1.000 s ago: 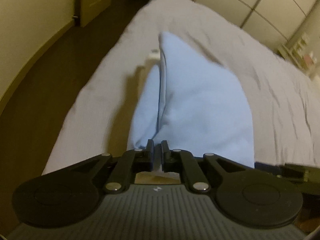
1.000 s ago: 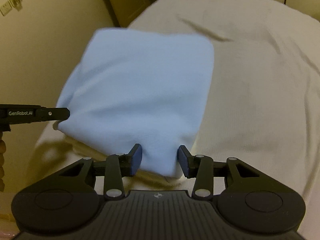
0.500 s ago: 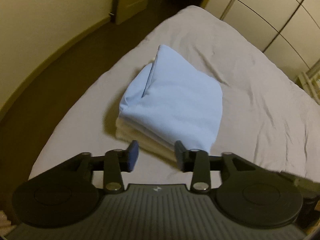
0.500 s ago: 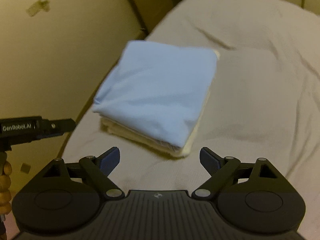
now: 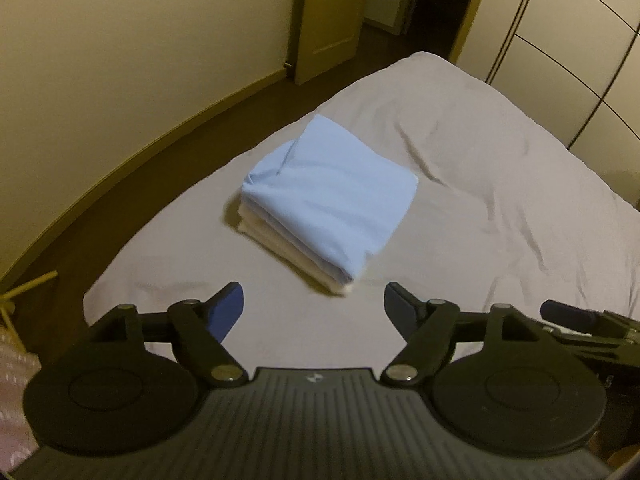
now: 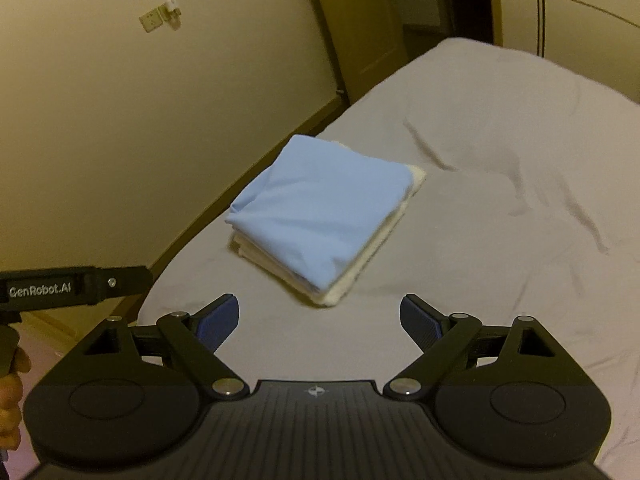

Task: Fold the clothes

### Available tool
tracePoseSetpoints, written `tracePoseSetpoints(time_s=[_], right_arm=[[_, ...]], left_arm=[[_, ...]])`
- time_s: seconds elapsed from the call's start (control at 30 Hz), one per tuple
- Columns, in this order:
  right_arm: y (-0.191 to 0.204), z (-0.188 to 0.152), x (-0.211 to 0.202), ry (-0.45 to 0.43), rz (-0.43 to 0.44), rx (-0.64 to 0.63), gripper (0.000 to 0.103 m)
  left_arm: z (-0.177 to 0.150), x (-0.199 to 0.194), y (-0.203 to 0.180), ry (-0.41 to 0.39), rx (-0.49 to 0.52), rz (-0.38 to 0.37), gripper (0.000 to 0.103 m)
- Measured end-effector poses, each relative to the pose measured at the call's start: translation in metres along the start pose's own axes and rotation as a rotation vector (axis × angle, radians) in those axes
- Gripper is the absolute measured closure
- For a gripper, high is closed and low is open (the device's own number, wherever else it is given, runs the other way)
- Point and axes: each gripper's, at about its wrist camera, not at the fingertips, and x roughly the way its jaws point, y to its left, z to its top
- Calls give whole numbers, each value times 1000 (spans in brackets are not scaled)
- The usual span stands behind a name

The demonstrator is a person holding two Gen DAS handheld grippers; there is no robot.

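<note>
left gripper [image 5: 313,304] sits at the bottom of its frame with both fingers spread wide and nothing between them. right gripper [image 6: 319,316] is likewise spread wide and empty at the bottom of its frame. a folded blue cloth [image 5: 334,204] lies in the middle of both views, above the gap between the fingers and apart from them, on top of a folded white cloth [image 5: 288,246] whose edges peek out underneath. this stack rests on the bed [image 5: 500,184], near its left edge. in the right wrist view the left gripper's side pokes in from the left edge, with part of a hand [image 6: 10,404] below it. no containers show
</note>
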Motion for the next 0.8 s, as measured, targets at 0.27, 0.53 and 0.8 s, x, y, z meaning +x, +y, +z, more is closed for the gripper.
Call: tracePoseSetpoints(time_s=[0.27,0.53,0.8], right_arm=[[-25,-10,-53,-23,20,-56,13],[-28,-10,-75,-49,-2,-148,1],[-32,-5,-78,-45,22,-207,0]], left_arm=[[-33,-58,-46,-68,-33,91,7],[-48,-89,-66,-118,-80,162,1],[-55,-93,-76,-124,-111,236,1]])
